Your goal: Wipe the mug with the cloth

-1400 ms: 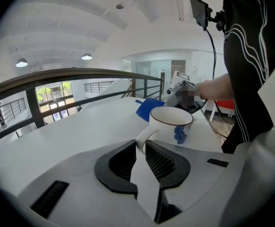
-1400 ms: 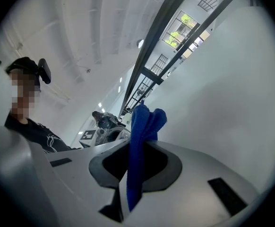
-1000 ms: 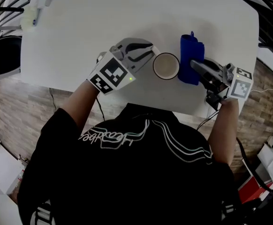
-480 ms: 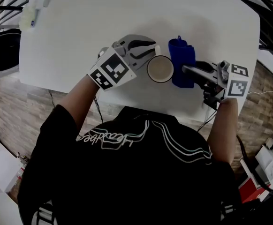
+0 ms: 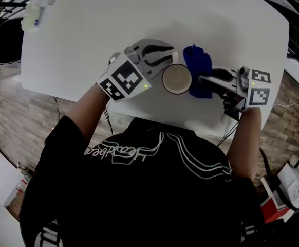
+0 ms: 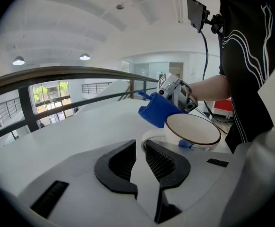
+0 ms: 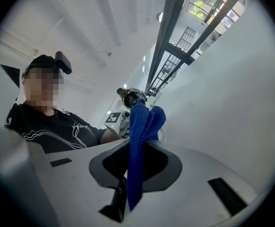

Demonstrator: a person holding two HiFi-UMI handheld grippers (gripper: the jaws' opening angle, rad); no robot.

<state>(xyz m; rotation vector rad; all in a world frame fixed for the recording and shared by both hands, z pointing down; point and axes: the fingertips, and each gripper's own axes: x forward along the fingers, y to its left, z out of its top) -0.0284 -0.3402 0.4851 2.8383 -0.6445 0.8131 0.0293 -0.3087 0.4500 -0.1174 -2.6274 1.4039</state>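
A white mug (image 5: 176,79) with a dark rim stands on the white table (image 5: 88,45) near its front edge. My left gripper (image 5: 168,58) is shut on the mug's handle (image 6: 151,137), which sits between the ribbed jaws of the left gripper (image 6: 140,146). A folded blue cloth (image 5: 198,75) is pressed against the mug's right side. My right gripper (image 5: 203,79) is shut on it. In the right gripper view the cloth (image 7: 140,136) stands up out of the jaws and hides the mug. The mug (image 6: 193,132) and cloth (image 6: 158,110) touch in the left gripper view.
Some small pale items (image 5: 36,12) lie at the table's far left corner. The table's front edge (image 5: 154,118) runs close below the mug. A dark railing (image 6: 57,77) runs beyond the far side. Cables (image 5: 229,130) hang under the right gripper.
The right gripper has carried the cloth leftward onto the mug's side. The left gripper has kept its hold on the handle, and the mug has hardly shifted.
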